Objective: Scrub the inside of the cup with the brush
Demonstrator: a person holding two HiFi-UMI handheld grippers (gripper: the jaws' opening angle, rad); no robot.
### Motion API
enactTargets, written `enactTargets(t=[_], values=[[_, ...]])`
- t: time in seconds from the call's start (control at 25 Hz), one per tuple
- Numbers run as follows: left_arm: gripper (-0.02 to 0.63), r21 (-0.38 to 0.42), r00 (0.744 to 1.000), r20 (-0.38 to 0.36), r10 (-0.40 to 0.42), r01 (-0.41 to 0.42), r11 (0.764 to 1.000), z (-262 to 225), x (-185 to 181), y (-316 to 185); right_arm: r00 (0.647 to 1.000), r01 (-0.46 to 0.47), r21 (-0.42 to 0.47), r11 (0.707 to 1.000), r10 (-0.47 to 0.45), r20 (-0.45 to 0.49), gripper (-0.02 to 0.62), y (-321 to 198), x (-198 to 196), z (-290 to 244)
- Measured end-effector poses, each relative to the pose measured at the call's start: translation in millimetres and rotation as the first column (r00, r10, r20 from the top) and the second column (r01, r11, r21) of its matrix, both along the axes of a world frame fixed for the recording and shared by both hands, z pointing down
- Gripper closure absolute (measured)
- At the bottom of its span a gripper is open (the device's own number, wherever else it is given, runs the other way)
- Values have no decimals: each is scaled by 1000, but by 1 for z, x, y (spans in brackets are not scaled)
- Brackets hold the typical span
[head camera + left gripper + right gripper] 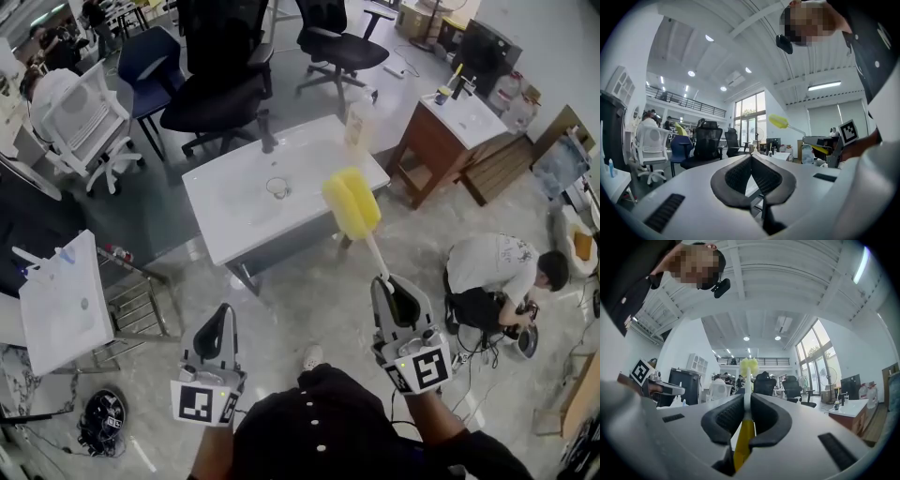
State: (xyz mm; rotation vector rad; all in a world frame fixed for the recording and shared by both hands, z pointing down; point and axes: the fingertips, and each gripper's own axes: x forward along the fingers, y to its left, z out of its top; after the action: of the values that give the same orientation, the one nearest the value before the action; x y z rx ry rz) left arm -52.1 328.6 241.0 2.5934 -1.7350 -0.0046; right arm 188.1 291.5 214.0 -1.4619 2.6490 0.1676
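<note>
- Head view: the left gripper (223, 314) is held low at the near left, its jaws pressed together with nothing in them.
- The right gripper (382, 281) at the near right is clamped on the handle of the brush (352, 202). The yellow head of the brush is raised and overlaps the near right corner of the white counter (225, 220).
- Only this view shows the cup (277, 187). It is small and clear, and stands upright near the middle of the counter, well in from every edge and apart from the brush head.
- A faucet (267, 131) stands at the far edge and a bottle (356, 120) at the far right corner.
- Bare floor lies between the grippers and the near edge of the counter. Office chairs (220, 89) crowd the far side, a wooden cabinet (441, 141) stands just off the right end, and a crouching person (492, 277) is on the floor to the right.
- Left gripper view: the black pads (736, 176) meet at the tips with nothing between them. The brush (778, 122) and the right gripper (825, 143) show off to the right.
- Right gripper view: the jaws are closed on the brush's yellow grip (743, 439), and the white stem runs straight out to the yellow head (749, 365). The left gripper (663, 389) shows at the left.
</note>
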Motion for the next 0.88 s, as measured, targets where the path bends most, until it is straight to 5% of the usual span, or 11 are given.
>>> enactTargets(t=[0.88], values=[[580, -46, 999, -8, -47, 47, 998, 17, 22, -93, 999, 33, -23, 999, -33, -11, 549, -108, 24, 14]])
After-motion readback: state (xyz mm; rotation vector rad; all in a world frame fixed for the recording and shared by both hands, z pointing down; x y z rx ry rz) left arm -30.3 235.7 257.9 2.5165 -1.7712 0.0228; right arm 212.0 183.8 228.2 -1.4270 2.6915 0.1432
